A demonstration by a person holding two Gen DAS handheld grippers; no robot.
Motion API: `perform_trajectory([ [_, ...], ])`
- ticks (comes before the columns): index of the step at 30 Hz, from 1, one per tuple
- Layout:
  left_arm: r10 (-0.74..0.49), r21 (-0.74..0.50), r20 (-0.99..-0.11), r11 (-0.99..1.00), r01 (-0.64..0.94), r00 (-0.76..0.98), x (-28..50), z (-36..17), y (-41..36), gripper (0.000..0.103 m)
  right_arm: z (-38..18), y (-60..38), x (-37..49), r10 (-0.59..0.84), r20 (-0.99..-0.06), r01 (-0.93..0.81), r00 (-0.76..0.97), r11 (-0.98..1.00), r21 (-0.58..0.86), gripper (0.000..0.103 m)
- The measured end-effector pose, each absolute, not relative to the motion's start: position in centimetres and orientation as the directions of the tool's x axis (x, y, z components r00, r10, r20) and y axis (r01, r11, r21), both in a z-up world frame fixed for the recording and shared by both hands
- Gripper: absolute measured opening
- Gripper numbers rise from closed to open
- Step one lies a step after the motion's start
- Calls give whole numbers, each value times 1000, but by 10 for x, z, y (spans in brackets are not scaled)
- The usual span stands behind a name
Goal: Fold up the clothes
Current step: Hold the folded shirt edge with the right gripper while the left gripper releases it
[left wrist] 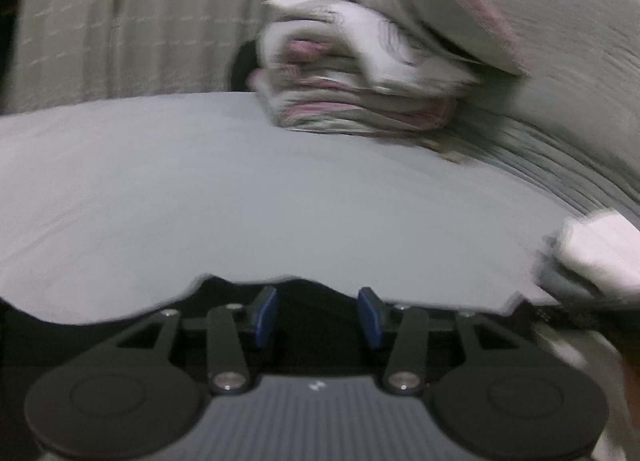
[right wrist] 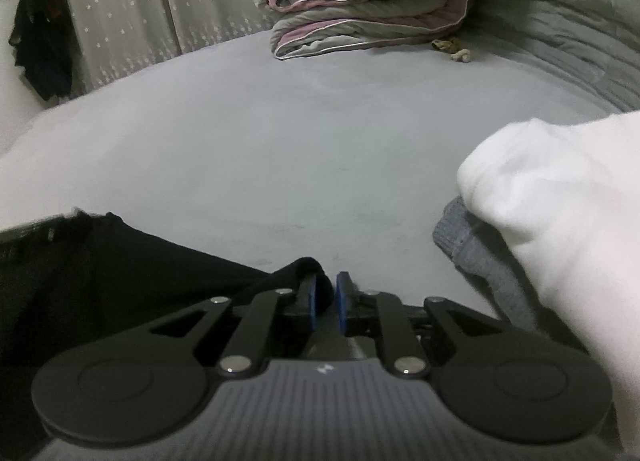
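My R gripper (right wrist: 326, 301) pinches black cloth garment (right wrist: 120, 273); L gripper (left wrist: 318, 317) agape, empty. White garment (right wrist: 560, 201) near R; folded grey-pink quilt (right wrist: 360, 13) far across the bed.

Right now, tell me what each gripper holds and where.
Right gripper pinches the black garment at a bunched edge. Left gripper stands open, holding nothing.
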State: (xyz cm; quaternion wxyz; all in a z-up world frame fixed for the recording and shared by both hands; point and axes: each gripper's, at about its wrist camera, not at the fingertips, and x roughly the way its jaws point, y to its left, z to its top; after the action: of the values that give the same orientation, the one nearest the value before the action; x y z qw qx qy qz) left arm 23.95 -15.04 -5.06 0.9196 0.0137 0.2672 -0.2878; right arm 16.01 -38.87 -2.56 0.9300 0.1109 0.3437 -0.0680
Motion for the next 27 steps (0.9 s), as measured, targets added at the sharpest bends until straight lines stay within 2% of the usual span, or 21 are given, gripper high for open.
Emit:
perform_trajectory([
  [10,-695,-18,-538,575,818,477,178,-56,-186,45,-26,-397,158,39,-638,168,769,951,260,12],
  [14,-677,82,-593,489,869,437,164,-69,-212,39,-26,-396,157,38,-639,171,768,950,262,11],
  [20,-671,128,-597,462,878,440,162,-74,-246,39,-27,-401,161,45,-639,172,768,946,273,8],
  [21,-672,132,-595,459,879,440,162,-75,-250,35,-27,-402,161,46,-638,172,768,946,275,8],
  [23,-682,139,-588,446,884,435,158,-75,-256,10,-27,-403,161,48,-637,172,769,945,279,7],
  [24,-689,141,-583,436,889,430,156,-75,-258,2,-27,-404,161,47,-635,176,771,943,284,5],
  [25,-698,137,-579,426,894,421,154,-75,-259,2,-27,-405,161,47,-633,180,773,941,288,4],
  [27,-740,44,-570,408,912,358,157,-73,-254,2,-26,-407,160,42,-628,186,777,938,293,3],
])
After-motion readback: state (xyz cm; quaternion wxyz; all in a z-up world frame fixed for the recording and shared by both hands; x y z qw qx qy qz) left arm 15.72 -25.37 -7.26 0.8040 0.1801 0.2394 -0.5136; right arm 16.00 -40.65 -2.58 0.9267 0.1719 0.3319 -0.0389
